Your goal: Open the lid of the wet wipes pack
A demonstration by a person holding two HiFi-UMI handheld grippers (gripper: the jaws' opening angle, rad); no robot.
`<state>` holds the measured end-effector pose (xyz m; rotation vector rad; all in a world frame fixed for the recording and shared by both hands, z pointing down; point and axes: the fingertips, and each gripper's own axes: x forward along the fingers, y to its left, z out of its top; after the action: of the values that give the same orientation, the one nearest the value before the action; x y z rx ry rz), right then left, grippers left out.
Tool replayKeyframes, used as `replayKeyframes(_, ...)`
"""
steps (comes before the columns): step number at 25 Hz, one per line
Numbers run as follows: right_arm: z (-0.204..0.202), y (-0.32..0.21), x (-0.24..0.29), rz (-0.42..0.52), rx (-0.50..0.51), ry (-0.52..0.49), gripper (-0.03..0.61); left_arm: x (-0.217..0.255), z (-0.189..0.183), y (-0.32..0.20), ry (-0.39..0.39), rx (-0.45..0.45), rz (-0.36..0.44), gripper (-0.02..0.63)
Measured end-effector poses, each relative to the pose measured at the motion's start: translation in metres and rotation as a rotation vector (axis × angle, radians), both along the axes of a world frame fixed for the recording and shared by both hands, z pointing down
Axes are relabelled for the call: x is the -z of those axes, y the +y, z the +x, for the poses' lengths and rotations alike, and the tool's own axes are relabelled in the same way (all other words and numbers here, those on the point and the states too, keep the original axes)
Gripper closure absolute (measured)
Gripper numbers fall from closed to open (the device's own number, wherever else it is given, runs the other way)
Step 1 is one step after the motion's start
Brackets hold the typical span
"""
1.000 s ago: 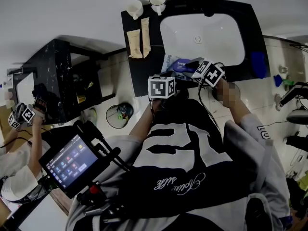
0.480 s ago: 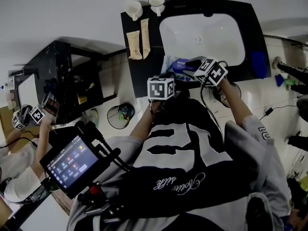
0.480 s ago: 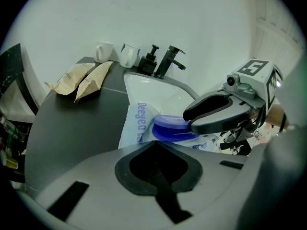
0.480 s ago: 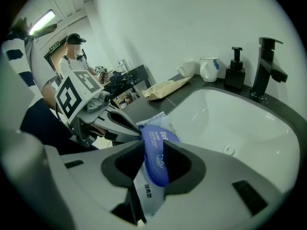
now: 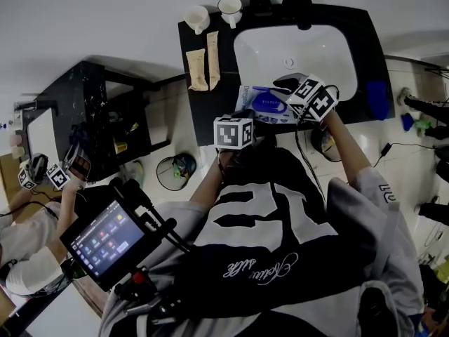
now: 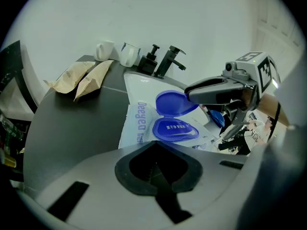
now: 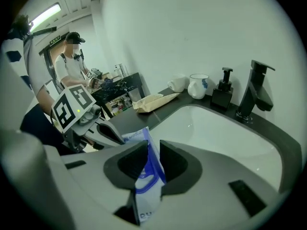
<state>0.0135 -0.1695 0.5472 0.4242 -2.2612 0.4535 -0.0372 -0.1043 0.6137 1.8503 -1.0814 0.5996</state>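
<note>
The wet wipes pack lies on the black counter by the basin's rim. Its blue lid stands raised above the blue oval frame. My right gripper comes in from the right. Its jaws have just been closing, and they are shut on the lid, which shows between the pads. My left gripper sits at the pack's near edge with its pads closed on it. In the head view both grippers, left and right, meet over the pack.
Two beige sachets lie on the counter behind the pack, with two cups beyond. A soap pump and black tap stand behind the white basin. Another person works at the far left.
My right gripper has risen and shifted toward the basin, lifting the blue lid up off the pack. The left gripper has kept still. The person at the left has moved a hand.
</note>
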Motion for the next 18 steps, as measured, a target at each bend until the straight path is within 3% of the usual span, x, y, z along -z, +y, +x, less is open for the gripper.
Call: replayKeyframes(18, 0.015, -0.065, -0.039, 0.018, -0.132, 0.091, 0.506, 0.0, -0.002, 0.003, 0.021, -0.002, -0.008, 0.615)
